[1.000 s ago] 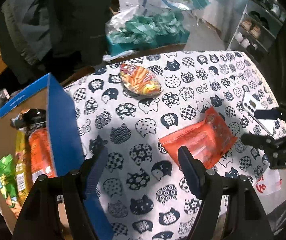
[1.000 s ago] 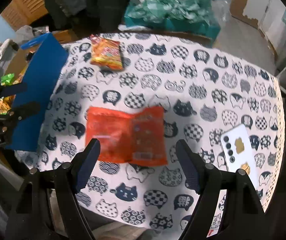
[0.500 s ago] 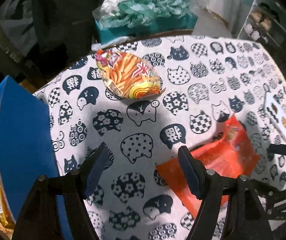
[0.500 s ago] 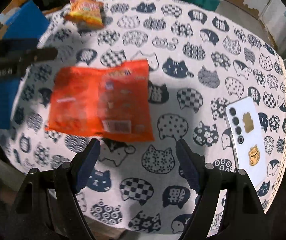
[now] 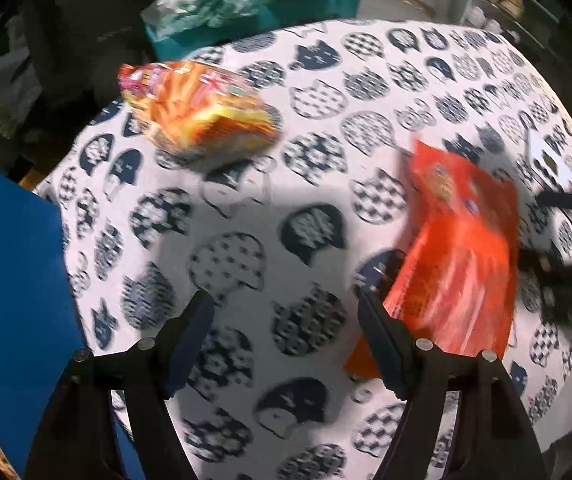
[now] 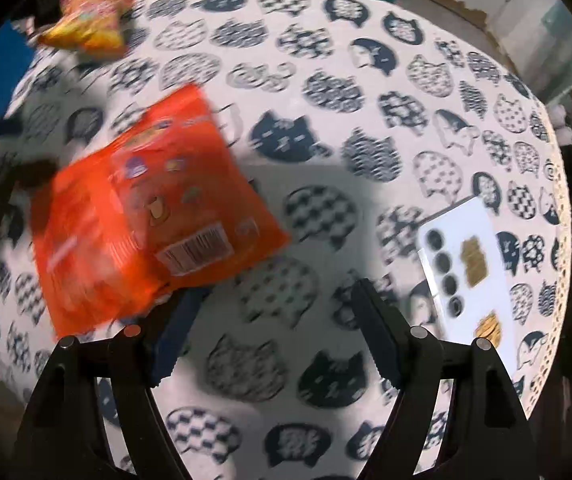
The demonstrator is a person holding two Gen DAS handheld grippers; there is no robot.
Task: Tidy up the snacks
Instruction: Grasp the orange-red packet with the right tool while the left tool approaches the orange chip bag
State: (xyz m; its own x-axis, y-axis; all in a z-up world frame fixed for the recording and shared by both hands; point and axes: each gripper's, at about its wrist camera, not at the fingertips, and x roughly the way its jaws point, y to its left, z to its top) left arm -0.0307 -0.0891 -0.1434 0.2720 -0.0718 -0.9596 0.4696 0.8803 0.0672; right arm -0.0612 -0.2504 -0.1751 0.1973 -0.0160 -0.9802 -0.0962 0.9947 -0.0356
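Hovering over the cat-print tablecloth, both grippers point steeply down with two snack packets lying on it.

From the left wrist view, the blue box wall bounds the left side, the cloth's far edge curves past a teal bin, and bare cloth lies under the left gripper, whose jaws are opening with nothing between them. The orange packet lies flat to its right, long axis running diagonally away, its near corner just beside the right-hand finger. The yellow chips bag rests well ahead near the far-left edge. In the right wrist view, the right gripper stands wide and empty; the packet's barcode end overlaps its left-hand finger, and a white phone lies near the right edge.
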